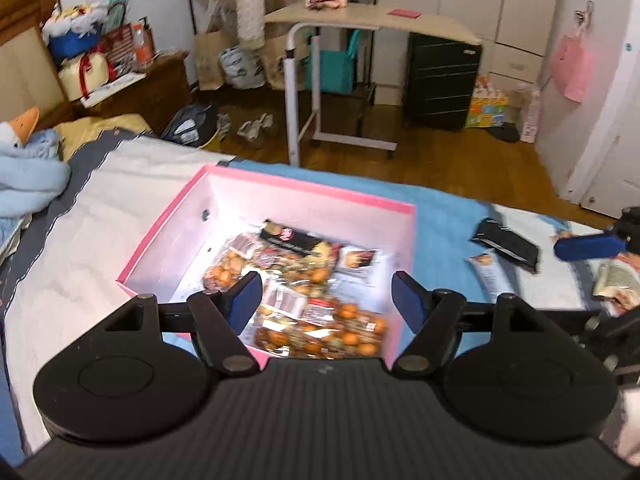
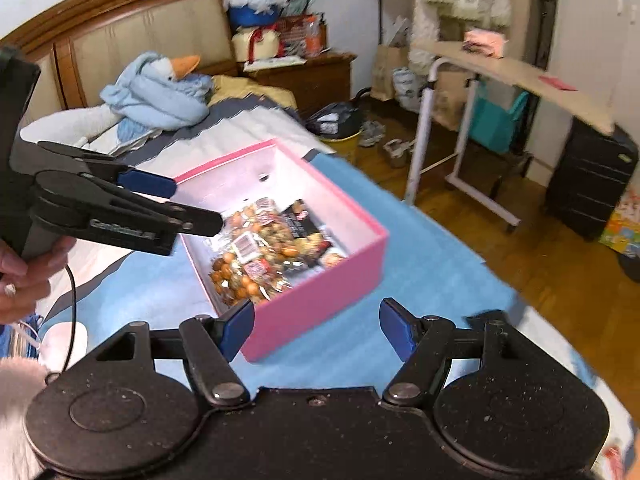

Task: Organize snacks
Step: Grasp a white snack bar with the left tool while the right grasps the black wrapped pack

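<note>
A pink box (image 1: 312,194) sits on the bed and holds several snack packets (image 1: 304,280), orange-speckled and dark ones. My left gripper (image 1: 326,294) is open and empty, hovering over the box's near side. In the right wrist view the same box (image 2: 320,296) lies ahead with its packets (image 2: 268,252) inside. My right gripper (image 2: 316,326) is open and empty above the blue sheet, just before the box's near corner. The left gripper (image 2: 176,196) reaches in from the left over the box. Loose packets, a black one (image 1: 506,244) and a pale one (image 1: 490,274), lie right of the box.
The bed has a blue sheet (image 2: 420,280) and grey-white bedding (image 1: 100,216). A goose plush in a blue wrap (image 2: 160,92) lies by the headboard. A rolling desk (image 1: 372,20), black drawer unit (image 1: 440,80), bags and shoes stand on the wooden floor beyond.
</note>
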Action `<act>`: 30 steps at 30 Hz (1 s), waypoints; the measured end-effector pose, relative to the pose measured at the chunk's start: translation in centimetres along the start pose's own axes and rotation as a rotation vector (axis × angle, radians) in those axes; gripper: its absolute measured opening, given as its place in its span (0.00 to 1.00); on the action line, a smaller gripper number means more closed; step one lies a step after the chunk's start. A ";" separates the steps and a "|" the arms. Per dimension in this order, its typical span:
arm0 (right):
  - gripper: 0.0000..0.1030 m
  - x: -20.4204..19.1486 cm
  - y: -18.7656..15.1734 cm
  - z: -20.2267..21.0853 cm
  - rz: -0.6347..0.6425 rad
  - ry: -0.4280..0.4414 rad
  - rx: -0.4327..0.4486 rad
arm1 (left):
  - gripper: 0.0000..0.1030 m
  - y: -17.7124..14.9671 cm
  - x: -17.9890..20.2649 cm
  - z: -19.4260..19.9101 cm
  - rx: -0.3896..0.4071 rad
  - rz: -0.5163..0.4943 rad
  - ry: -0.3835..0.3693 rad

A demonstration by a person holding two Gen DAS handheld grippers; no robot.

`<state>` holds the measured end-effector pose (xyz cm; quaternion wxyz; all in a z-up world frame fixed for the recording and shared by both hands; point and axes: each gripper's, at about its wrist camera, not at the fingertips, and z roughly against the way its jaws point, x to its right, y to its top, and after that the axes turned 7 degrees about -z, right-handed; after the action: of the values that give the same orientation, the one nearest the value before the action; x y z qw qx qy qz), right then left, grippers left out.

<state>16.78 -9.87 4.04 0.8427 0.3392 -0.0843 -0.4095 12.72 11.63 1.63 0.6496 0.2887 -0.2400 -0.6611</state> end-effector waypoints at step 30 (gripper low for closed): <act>0.74 21.0 -8.1 -1.2 -0.342 -0.075 0.140 | 0.81 -0.1 18.5 -10.4 -0.111 -0.008 -0.235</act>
<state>25.82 -28.42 -4.91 0.7315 0.3910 -0.0851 -0.5521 20.06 -6.26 -7.25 0.6294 0.1738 -0.2760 -0.7053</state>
